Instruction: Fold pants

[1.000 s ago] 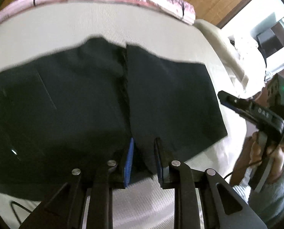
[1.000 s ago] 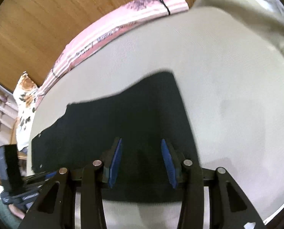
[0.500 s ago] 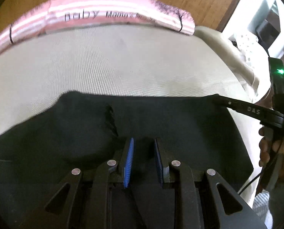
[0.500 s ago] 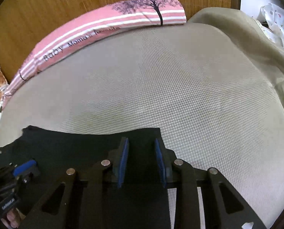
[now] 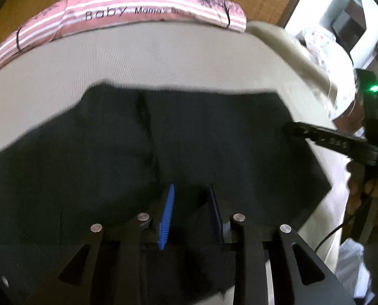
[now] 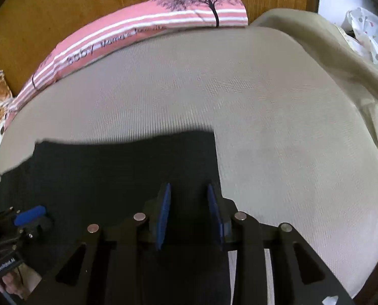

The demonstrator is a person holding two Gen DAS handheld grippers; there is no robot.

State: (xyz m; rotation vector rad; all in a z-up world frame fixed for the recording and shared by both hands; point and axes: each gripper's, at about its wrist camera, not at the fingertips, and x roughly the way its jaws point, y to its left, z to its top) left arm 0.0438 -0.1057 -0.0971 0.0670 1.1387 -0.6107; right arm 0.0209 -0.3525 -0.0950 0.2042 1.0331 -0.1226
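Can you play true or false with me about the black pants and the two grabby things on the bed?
1. The pants are black. True.
2. They lie on a wooden table. False: on a beige mattress.
3. A pink striped pillow sits at the far edge. True.
4. The left hand-held gripper has red pads. False: blue.
5. The right hand-held gripper is over the pants' corner. True.

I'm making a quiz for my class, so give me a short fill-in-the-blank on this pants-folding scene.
1. The pants are ____ in color.
2. They lie on a ____ mattress.
3. The pink pillow has the word ____ printed first on it.
4. The light on the right tool glows ____.

Missing words: black; beige; Baby; green
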